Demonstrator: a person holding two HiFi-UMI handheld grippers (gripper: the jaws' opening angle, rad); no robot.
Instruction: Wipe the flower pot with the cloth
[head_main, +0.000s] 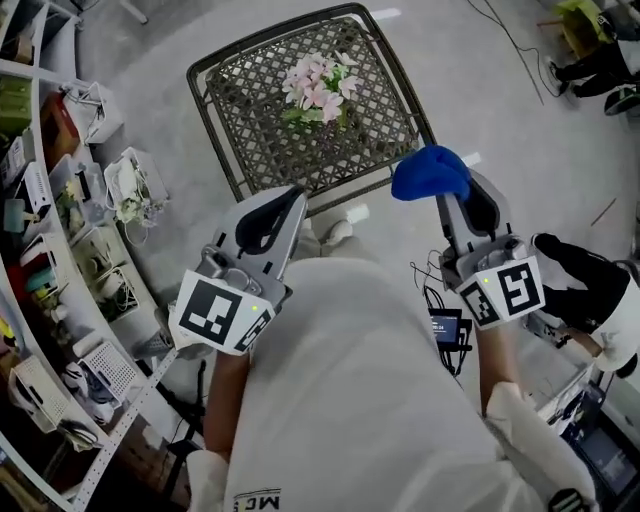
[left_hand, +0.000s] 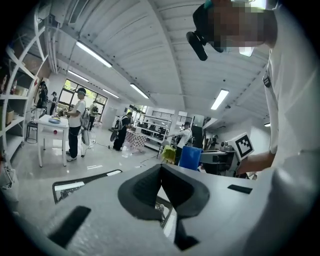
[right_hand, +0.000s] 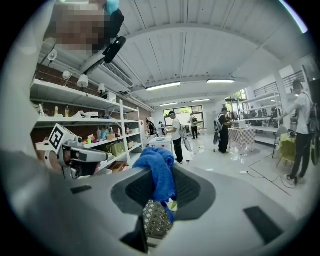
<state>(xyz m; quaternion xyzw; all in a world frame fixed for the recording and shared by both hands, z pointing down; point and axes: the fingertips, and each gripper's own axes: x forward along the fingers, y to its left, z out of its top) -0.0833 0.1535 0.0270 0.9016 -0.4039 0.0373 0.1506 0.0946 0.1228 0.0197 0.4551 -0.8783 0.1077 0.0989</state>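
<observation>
The flower pot (head_main: 318, 88) stands in the middle of a dark lattice table (head_main: 250, 120); pink blooms and green leaves hide the pot itself from above. My right gripper (head_main: 447, 197) is held up near the table's right front corner, shut on a bunched blue cloth (head_main: 432, 172). In the right gripper view the cloth (right_hand: 159, 170) hangs between the jaws of that gripper (right_hand: 162, 181), with a bit of lattice table (right_hand: 156, 220) below. My left gripper (head_main: 289, 203) hovers at the table's front edge, shut with nothing in it. Its jaws meet in the left gripper view (left_hand: 161, 169).
Curved white shelves (head_main: 60, 250) crowded with boxes and tools run down the left. A person in black (head_main: 585, 275) crouches at the right, with cables and devices (head_main: 447, 325) on the floor. Several people and a white table (left_hand: 52, 122) stand farther off.
</observation>
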